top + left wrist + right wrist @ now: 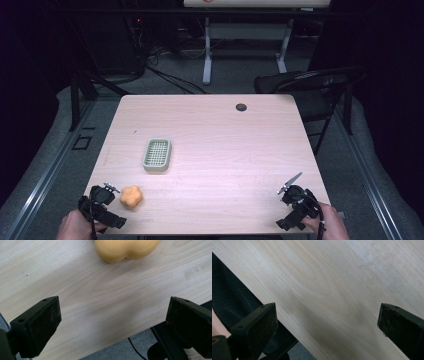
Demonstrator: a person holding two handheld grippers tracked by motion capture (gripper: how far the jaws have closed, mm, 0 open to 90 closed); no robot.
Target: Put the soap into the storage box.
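An orange lumpy soft object lies near the table's front left corner; the left gripper view has it at the top edge. My left gripper is just left of it, open, jaws wide apart over bare wood, not touching the orange object. A grey-green slotted tray sits further back on the left half of the table. My right gripper rests at the front right corner, open, with bare tabletop between its jaws.
The light wooden table has a dark round cable hole at the back. A black folding chair stands beyond the right back corner. Cables lie on the grey floor behind. The table's front edge runs close under both grippers.
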